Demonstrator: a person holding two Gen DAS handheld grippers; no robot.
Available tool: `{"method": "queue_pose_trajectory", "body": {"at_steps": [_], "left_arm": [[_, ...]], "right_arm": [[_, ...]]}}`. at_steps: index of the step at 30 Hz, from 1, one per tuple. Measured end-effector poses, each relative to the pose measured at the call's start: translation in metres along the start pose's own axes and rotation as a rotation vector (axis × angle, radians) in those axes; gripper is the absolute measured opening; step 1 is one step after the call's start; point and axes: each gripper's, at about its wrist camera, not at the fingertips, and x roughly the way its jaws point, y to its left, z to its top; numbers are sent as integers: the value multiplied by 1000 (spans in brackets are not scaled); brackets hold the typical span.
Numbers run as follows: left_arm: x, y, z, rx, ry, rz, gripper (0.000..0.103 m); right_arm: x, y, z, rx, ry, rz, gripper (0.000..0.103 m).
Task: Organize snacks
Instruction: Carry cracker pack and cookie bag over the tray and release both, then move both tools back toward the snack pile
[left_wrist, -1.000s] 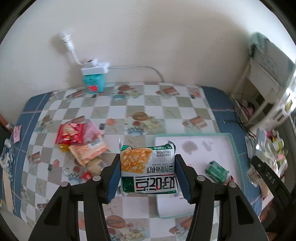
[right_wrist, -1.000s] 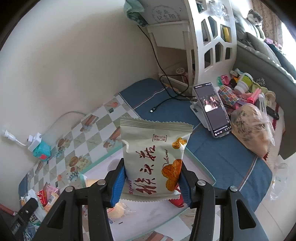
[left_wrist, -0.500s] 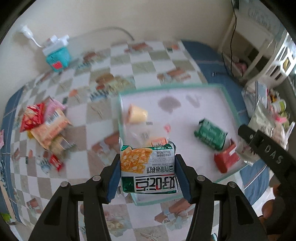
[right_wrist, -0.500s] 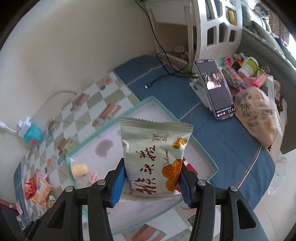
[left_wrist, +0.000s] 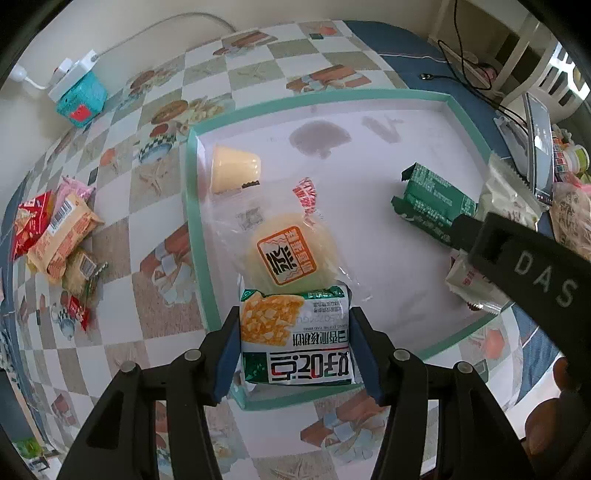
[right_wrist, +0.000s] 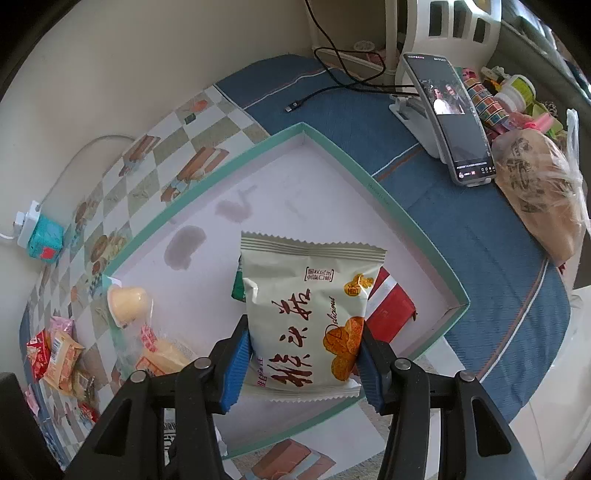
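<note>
here the left gripper (left_wrist: 295, 350) is clamped on a green-and-white cracker packet (left_wrist: 294, 334), blue pads pressing both side edges, the packet's big chinese characters upside down to the camera above a photo of yellow squares. at twelve o'clock from it, just beyond its top edge, lies a clear-wrapped round pastry (left_wrist: 290, 254) with an orange square label, inside the teal-rimmed tray (left_wrist: 194, 229). further out at eleven o'clock a pale yellow jelly cup (left_wrist: 232, 168) lies on its side near the tray's corner, and at two o'clock a green packet (left_wrist: 432, 203) lies on the white floor of the tray. at nine o'clock, off the tray on the checked tablecloth (left_wrist: 122, 221), sits a pile of red, pink and orange snacks (left_wrist: 55, 232). the right gripper (right_wrist: 303, 360) is closed on a cream snack bag (right_wrist: 308, 314) printed with red chinese brushwork and the word "delicious", held over the tray with a red packet (right_wrist: 391, 314) under it at three o'clock. in the left view the black body at three o'clock reads "das". at one o'clock in the right view a phone (right_wrist: 452, 122) leans on a stand.
</note>
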Motion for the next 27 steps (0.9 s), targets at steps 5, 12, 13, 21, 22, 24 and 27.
{"method": "queue_pose_trajectory", "body": {"at_steps": [5, 12, 13, 21, 22, 24, 27], "left_arm": [[8, -3, 0, 7, -12, 9, 59], [14, -1, 6, 2, -50, 14, 61], [13, 0, 6, -1, -49, 11, 61], [-1, 12, 13, -21, -67, 10, 76], [-4, 14, 13, -30, -69, 6, 76], [-12, 25, 14, -68, -75, -13, 76], [-26, 46, 17, -137, -98, -30, 79]], "right_arm": [[2, 3, 0, -5, 3, 2, 56], [0, 8, 1, -15, -5, 6, 56], [0, 7, 2, -16, -5, 8, 56], [-21, 7, 6, -8, -56, 32, 68], [-25, 7, 7, -9, -65, 33, 68], [-33, 6, 9, -6, -85, 37, 69], [-45, 6, 10, 1, -115, 45, 71]]}}
